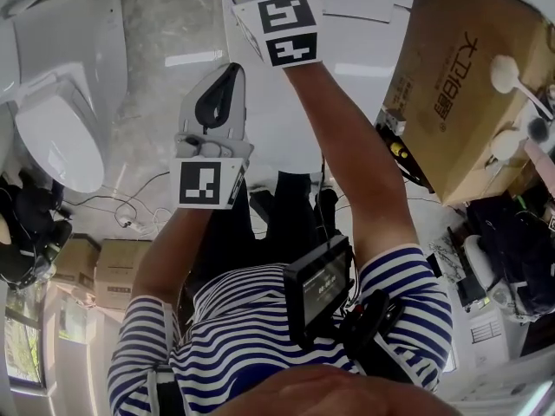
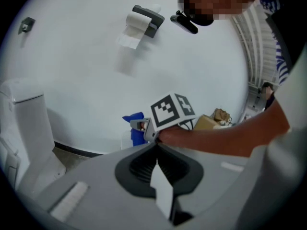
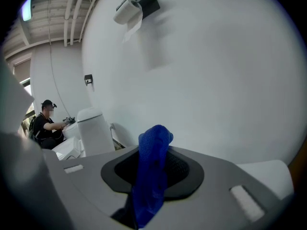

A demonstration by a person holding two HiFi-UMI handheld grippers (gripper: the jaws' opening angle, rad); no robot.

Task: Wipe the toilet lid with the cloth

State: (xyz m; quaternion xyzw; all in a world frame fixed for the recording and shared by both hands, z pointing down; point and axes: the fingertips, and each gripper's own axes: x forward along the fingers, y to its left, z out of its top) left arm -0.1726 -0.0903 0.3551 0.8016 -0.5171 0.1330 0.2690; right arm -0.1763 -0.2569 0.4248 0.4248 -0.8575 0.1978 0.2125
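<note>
The white toilet (image 1: 59, 137) stands at the left with its lid down, also at the left edge of the left gripper view (image 2: 24, 128) and beyond the right jaws (image 3: 93, 131). My right gripper (image 3: 154, 145) is shut on the blue cloth (image 3: 151, 176), which hangs out between the jaws. It is raised toward the white wall, far from the toilet. The left gripper view shows the cloth (image 2: 134, 128) ahead of the right gripper's marker cube (image 2: 172, 110). My left gripper (image 2: 156, 145) (image 1: 230, 69) is shut with nothing in it, just behind the right one.
A toilet paper holder (image 2: 144, 20) (image 3: 134, 6) hangs on the wall. A large cardboard box (image 1: 468, 85) stands at the right, with bags and clutter below it. Small boxes (image 1: 104, 271) and cables lie on the floor. Another person (image 3: 45, 123) sits near the toilet.
</note>
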